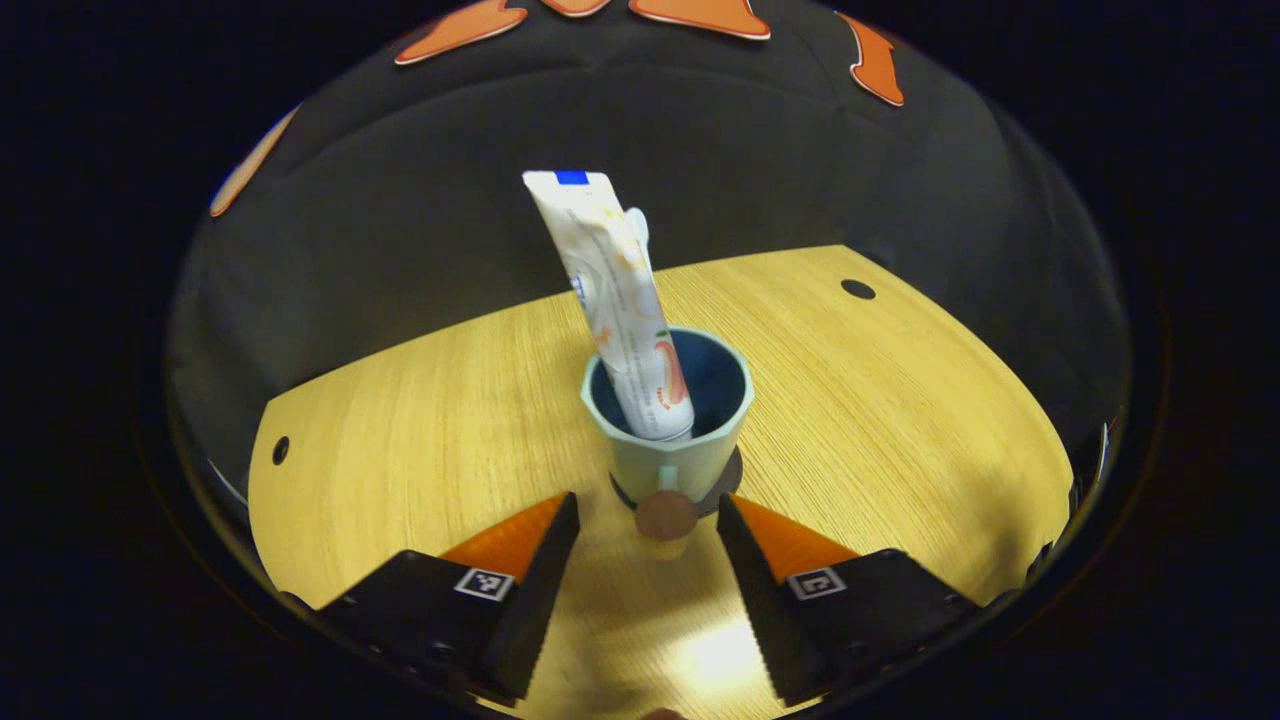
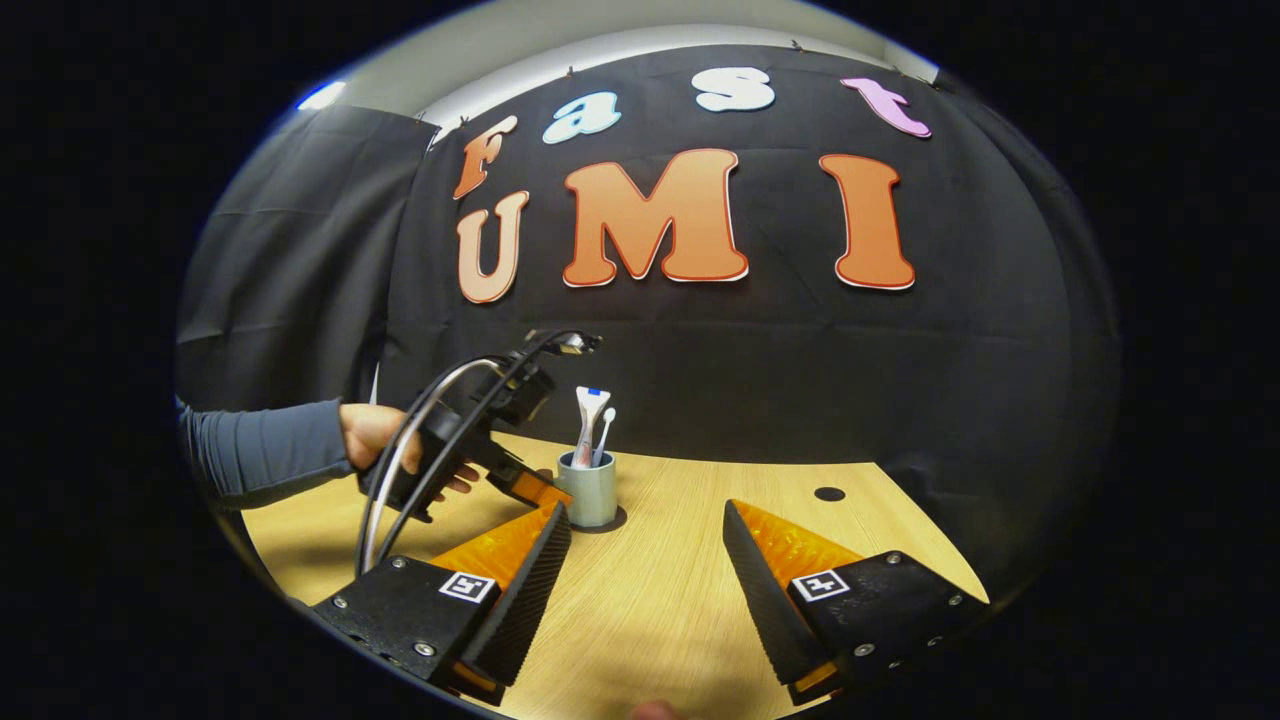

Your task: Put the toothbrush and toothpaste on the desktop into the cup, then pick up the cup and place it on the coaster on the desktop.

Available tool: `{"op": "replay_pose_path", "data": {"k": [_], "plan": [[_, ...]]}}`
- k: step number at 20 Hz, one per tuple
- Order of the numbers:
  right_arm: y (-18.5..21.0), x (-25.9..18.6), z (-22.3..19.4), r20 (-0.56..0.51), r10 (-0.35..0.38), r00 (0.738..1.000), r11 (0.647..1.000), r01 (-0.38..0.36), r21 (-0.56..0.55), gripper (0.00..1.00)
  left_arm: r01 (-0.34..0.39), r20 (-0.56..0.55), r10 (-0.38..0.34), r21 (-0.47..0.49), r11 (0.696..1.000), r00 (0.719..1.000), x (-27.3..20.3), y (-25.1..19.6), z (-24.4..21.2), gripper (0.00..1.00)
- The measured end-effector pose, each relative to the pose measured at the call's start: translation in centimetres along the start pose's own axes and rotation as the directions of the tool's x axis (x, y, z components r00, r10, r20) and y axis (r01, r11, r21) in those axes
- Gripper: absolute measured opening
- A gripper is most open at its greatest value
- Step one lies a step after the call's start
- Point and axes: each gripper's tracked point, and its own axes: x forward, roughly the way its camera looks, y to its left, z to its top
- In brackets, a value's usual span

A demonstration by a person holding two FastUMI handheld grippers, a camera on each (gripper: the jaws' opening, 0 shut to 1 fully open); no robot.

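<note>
A pale green cup with a dark inside stands upright on a dark round coaster on the wooden desktop. A white toothpaste tube leans in the cup, and a toothbrush head peeks out behind it. My left gripper is open, its fingers on either side of the cup's handle without touching it. In the right gripper view the cup with the tube and the toothbrush stands farther off. My right gripper is open and holds nothing.
A person's hand in a grey sleeve holds the left gripper with its looping cable just left of the cup. The desktop has small dark holes. Black cloth closes the back.
</note>
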Motion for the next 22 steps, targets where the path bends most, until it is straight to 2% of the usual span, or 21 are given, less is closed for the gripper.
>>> {"op": "replay_pose_path", "data": {"k": [1, 2, 5, 9, 12, 16, 22], "plan": [[0.1, 0.1, 0.4, 0.012, -0.02, 1.0, 1.0, 0.02, 0.001, 0.93, -0.009, 0.033, 0.009, -0.005, 1.0, 0.999, -0.4, 0.4, 0.2, 0.97], [0.3, 0.2, 1.1, 0.029, -0.036, 0.999, 0.999, 0.036, 0.0, 0.92, -0.023, 0.063, 0.023, -0.004, 1.0, 0.998, -1.6, 1.0, 0.4, 1.0], [0.9, 0.5, 2.9, 0.075, -0.081, 0.994, 0.997, 0.08, 0.02, 0.92, -0.074, 0.169, 0.074, -0.007, 0.997, 0.983, -6.0, 2.3, 1.1, 1.0], [2.5, 0.7, 4.5, 0.118, -0.096, 0.988, 0.995, 0.092, 0.039, 0.92, -0.143, 0.313, 0.146, -0.034, 0.989, 0.938, -12.4, 4.2, 1.4, 1.0], [3.9, 0.8, 5.5, 0.147, -0.099, 0.984, 0.995, 0.099, 0.008, 0.92, -0.202, 0.418, 0.209, -0.061, 0.977, 0.884, -16.9, 5.3, 1.2, 1.0], [5.7, 0.9, 7.3, 0.215, -0.099, 0.972, 0.994, 0.108, -0.033, 0.92, -0.281, 0.548, 0.292, -0.106, 0.954, 0.784, -21.2, 6.7, 1.1, 0.99], [9.2, 1.5, 7.2, 0.236, -0.039, 0.971, 0.995, 0.059, -0.079, 0.92, -0.308, 0.669, 0.354, -0.192, 0.932, 0.653, -25.3, 7.4, 0.1, 0.99]]}}
